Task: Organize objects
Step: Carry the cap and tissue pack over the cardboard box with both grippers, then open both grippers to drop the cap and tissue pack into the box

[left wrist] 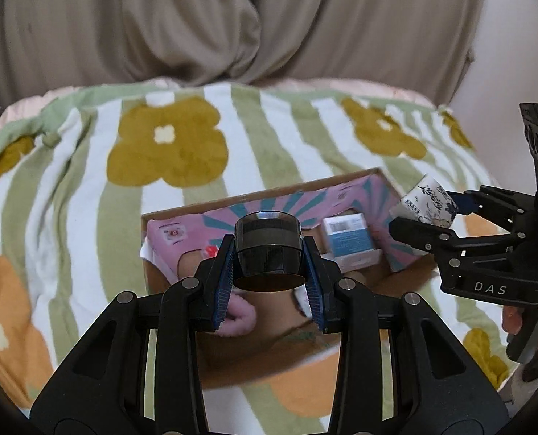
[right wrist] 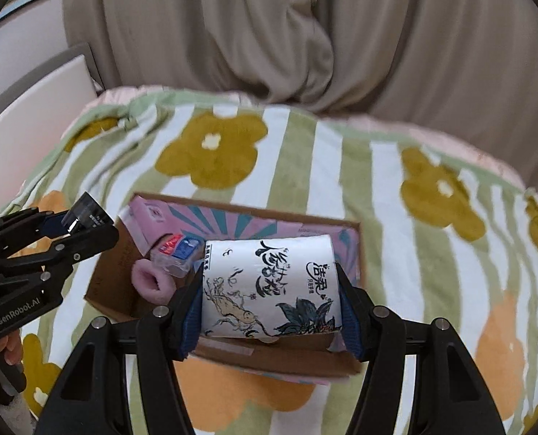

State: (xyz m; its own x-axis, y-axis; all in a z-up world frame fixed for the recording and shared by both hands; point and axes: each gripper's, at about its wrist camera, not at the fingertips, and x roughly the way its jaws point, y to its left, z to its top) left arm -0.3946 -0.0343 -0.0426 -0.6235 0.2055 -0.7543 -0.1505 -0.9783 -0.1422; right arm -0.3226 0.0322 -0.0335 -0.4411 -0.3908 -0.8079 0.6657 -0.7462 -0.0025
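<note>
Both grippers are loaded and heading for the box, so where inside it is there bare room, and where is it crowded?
Inside the cardboard box, bare floor shows at the near left corner, bordered by the pink fuzzy item. The far left is crowded with the pink packet and small clear case. The blue-and-white carton fills the far right. The blanket beyond is bare.
</note>
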